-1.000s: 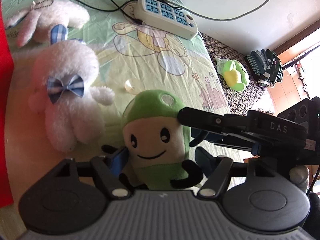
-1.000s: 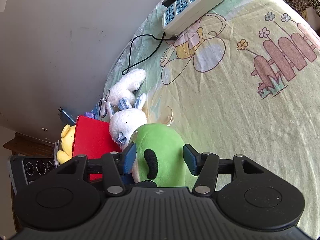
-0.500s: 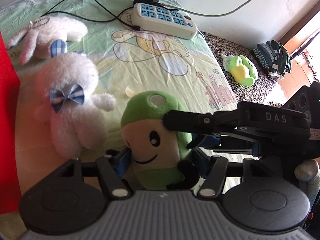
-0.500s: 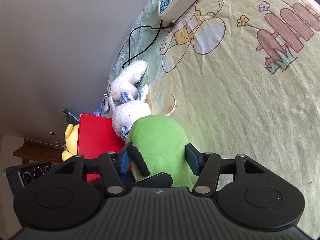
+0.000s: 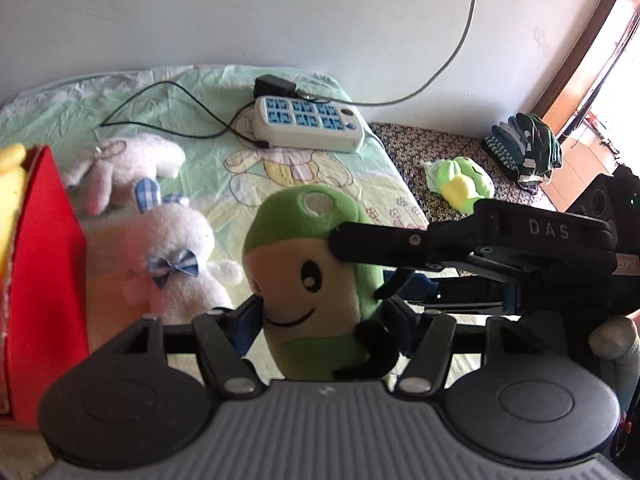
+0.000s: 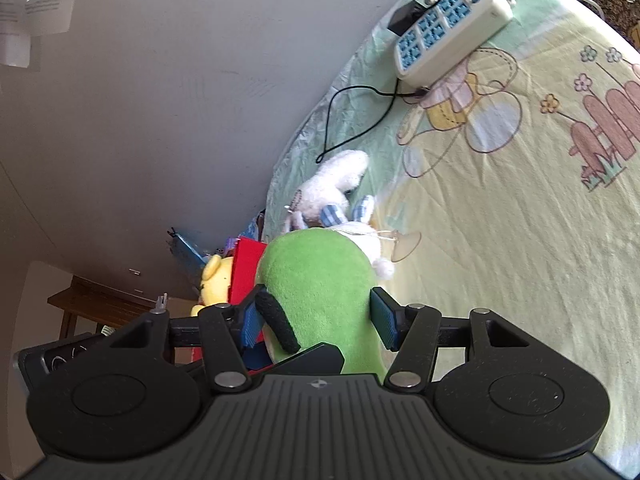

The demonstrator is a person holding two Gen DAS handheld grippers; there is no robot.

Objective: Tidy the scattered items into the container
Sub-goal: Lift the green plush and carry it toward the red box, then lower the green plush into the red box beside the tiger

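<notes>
Green plush (image 5: 308,280): soft, light, squashy; left gripper (image 5: 320,316) and right gripper (image 6: 318,320) both clamp its midbody; red container (image 5: 44,280) at 9 o'clock.

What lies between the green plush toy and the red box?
The white bunny with a blue checked bow lies between the green plush toy and the red box; the left wrist view shows this.

Power strip (image 5: 309,128), gloves (image 5: 522,148)
</notes>
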